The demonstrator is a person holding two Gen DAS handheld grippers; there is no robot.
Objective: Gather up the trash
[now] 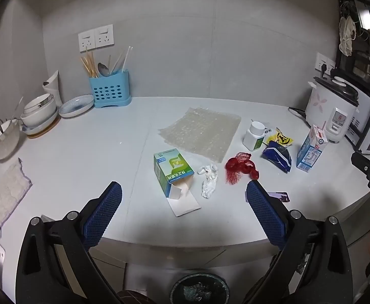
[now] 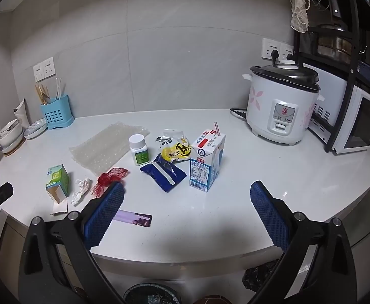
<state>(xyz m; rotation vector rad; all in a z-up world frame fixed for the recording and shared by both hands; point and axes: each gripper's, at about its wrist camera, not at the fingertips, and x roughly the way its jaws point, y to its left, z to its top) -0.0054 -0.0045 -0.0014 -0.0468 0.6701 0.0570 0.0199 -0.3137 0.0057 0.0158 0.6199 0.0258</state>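
Left wrist view takes in a grey tiled wall (image 1: 185, 38) with white sockets, rising behind a pale, curved countertop (image 1: 83, 157) that fills most of the frame. At the right end stands a white rice cooker (image 2: 283, 103) with pink flowers and a black lid, next to a white oven (image 2: 357, 124) under a dark rack. At the left end sit stacked bowls (image 1: 39, 114), a patterned plate (image 1: 76, 105) and a blue cutlery holder (image 1: 110, 90) with chopsticks and a spoon; a grey cloth (image 1: 2, 195) lies near the left edge. The trash is spread across the middle of the counter: a sheet of bubble wrap (image 1: 201, 131) farthest back, a blue-and-white milk carton (image 2: 206, 162) standing with a straw, an open green box (image 1: 172, 172) on its side, a dark blue wrapper (image 2: 163, 174), a yellow wrapper (image 2: 176, 150), a white pill bottle (image 2: 139, 149) upright, a red mesh net (image 1: 239, 167), a crumpled white tissue (image 1: 209, 179) and a flat purple packet (image 2: 134, 217) near the front edge. Below the counter edge a dark bin (image 1: 200, 288) with a liner shows. The left gripper (image 1: 185, 195) hovers over the front edge with its blue pads spread wide and nothing between them; the right gripper (image 2: 187, 197) is likewise spread wide and empty.
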